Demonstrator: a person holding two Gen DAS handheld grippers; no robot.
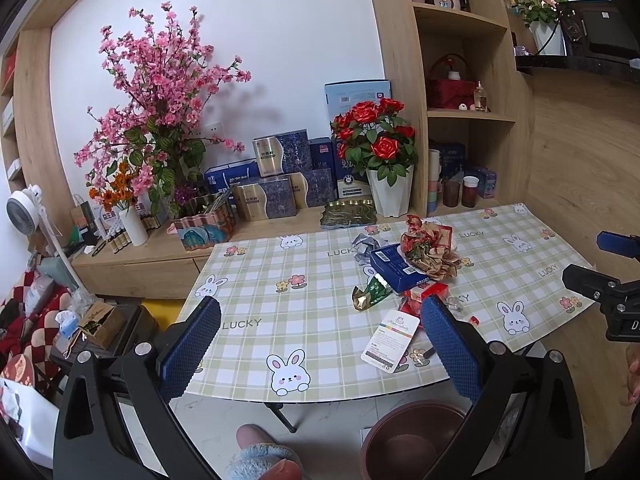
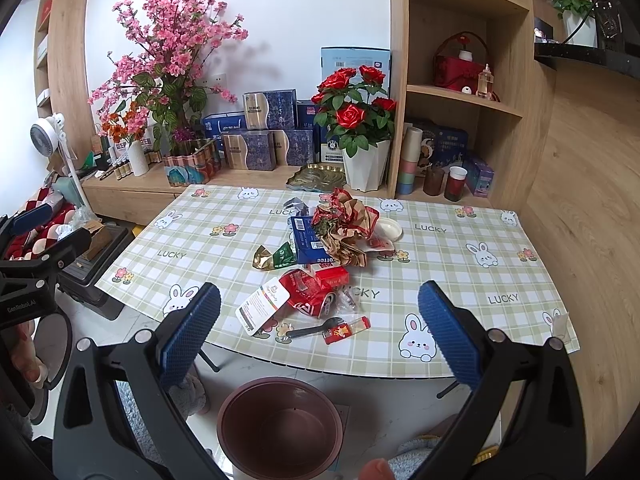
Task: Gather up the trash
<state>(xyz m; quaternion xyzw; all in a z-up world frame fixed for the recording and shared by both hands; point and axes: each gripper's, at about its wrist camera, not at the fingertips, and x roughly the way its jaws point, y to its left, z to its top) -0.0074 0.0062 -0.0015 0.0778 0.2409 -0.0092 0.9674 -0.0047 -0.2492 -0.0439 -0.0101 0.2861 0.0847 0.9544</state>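
Observation:
A heap of trash lies on the checked tablecloth: crumpled red and brown paper, a blue box, a crushed red can, a white tag, a gold and green wrapper, a black spoon and a small red tube. A brown bin stands on the floor below the table's near edge. My right gripper is open, held before the table above the bin. My left gripper is open too, left of the heap; the paper and tag show there.
A low wooden counter behind the table carries flower pots, blue boxes and a gold tray. Shelves rise at the right, with a wooden wall beside the table. A fan and cluttered floor lie left. A slippered foot is below.

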